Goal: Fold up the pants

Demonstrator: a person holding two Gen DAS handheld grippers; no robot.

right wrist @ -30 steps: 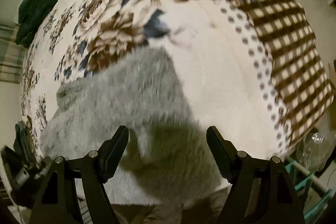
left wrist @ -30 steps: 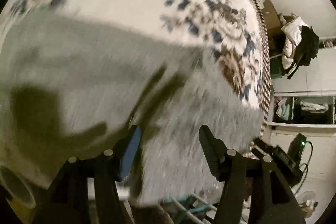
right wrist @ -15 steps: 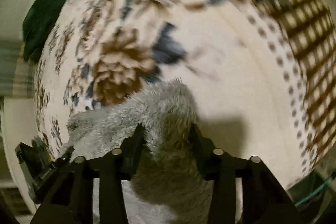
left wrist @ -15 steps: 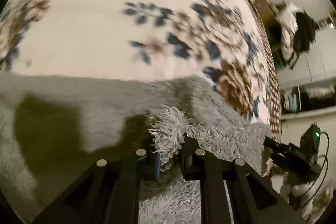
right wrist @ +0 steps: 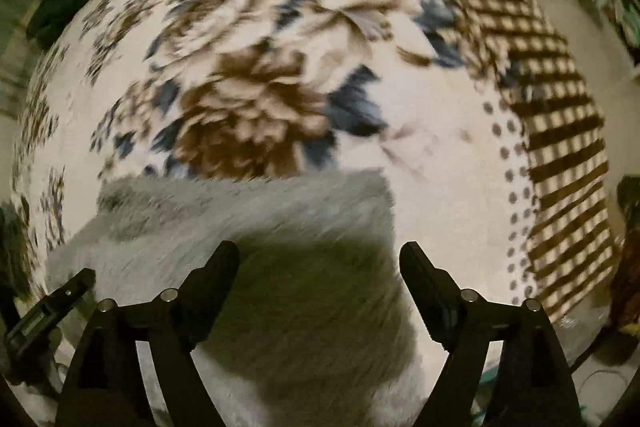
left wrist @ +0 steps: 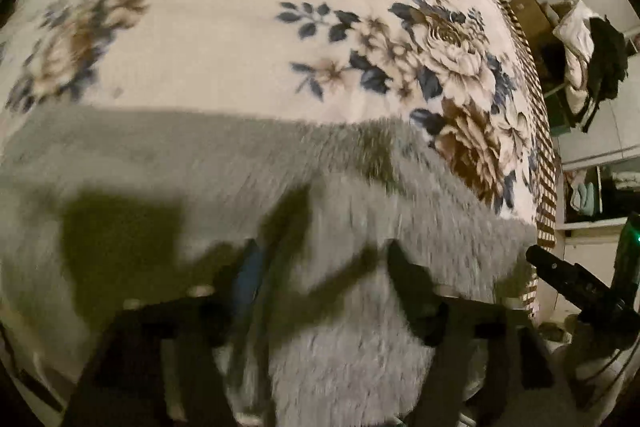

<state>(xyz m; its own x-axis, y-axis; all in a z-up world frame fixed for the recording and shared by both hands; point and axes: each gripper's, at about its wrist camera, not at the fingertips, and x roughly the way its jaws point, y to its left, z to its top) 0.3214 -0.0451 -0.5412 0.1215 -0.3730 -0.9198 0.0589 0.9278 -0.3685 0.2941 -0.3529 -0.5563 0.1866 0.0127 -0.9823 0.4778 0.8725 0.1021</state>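
Right wrist view: both black grippers (right wrist: 319, 269) (left wrist: 320, 267), jaws just opened and empty, risk rumpling the released fluffy grey pants (right wrist: 260, 219).

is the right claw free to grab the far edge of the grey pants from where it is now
Probably yes. The right claw has just opened and holds nothing; it hangs right over the grey pants. Their far edge lies flat on the floral blanket just ahead of the fingertips, with nothing in the way.
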